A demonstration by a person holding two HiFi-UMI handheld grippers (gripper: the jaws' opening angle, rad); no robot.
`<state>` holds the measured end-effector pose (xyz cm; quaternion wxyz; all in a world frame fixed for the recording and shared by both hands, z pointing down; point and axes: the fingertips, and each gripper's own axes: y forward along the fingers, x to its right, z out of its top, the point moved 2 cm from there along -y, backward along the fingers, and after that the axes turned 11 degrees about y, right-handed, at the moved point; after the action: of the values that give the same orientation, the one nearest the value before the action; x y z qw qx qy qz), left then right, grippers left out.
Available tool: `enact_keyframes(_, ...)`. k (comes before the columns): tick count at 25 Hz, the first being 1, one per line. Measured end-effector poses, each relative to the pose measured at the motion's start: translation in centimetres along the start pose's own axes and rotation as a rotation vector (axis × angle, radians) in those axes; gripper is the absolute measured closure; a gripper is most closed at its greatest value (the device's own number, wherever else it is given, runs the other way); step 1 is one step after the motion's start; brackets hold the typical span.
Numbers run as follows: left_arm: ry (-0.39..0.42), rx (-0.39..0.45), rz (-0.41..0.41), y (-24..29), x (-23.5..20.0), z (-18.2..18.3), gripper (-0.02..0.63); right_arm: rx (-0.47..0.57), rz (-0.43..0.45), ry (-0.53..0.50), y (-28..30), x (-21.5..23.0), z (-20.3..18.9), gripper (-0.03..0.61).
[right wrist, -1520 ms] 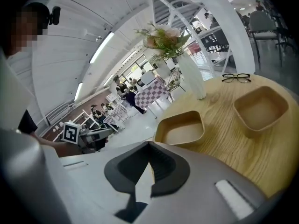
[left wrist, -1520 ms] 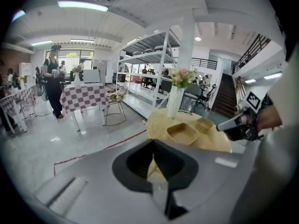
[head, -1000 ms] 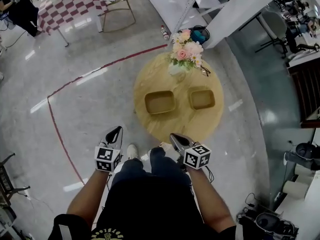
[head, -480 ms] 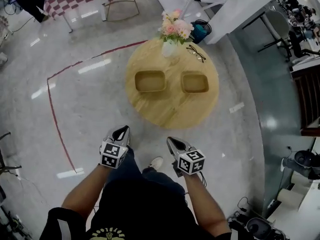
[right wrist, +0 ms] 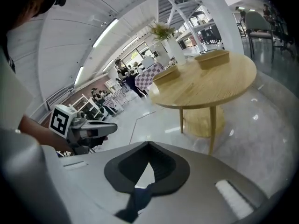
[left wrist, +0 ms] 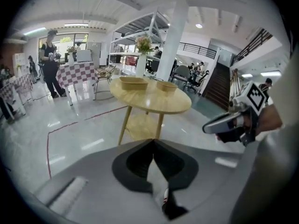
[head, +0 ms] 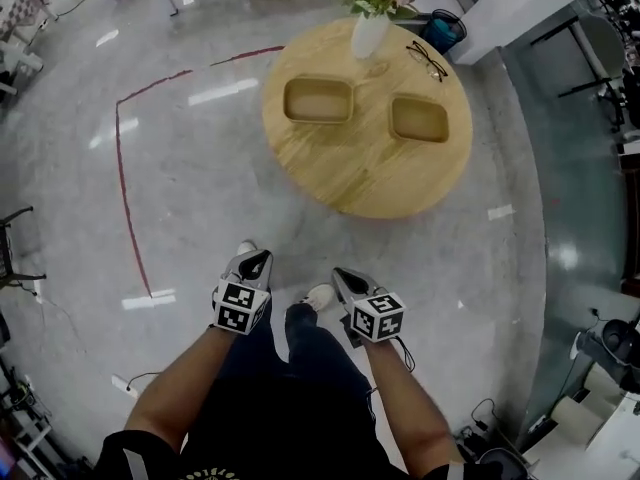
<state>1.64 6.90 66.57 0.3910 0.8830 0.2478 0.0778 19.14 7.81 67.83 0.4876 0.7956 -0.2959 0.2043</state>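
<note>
where two trays (head: 318, 100) (head: 419, 118) lie, one vase (head: 369, 36).

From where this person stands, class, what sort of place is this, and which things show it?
Probably a large open indoor workspace, perhaps a lab or showroom hall: a polished grey floor, tall white shelving racks, a checked-cloth table and a staircase surround the round wooden table.

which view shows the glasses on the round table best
The head view: it looks down on the eyeglasses, lying on the round table beside the white vase. Both gripper views see the tabletop nearly edge-on, and the eyeglasses cannot be made out there.
</note>
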Motion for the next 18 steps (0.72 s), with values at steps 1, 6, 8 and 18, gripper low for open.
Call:
enact_keyframes(1, -0.004, -0.010, 0.002, 0.3, -0.3, -0.9, 0.611, 0.000, -0.007, 0.003, 0.9, 0.4, -0.2, 0.578)
enact_keyframes(6, -0.025, -0.041, 0.000, 3.2, -3.0, -5.4, 0.611, 0.006, -0.069, 0.019, 7.0, 3.4, -0.8, 0.578)
enact_keyframes(8, -0.024, -0.056, -0.009, 4.9, -4.4, -7.2, 0.611, 0.005, -0.111, 0.021, 9.6, 5.0, -1.2, 0.578)
enact_keyframes(18, -0.040, 0.003, 0.038, 12.0, -15.1, -14.9, 0.611, -0.022, -0.208, 0.041, 26.6, 13.9, -5.3, 0.578)
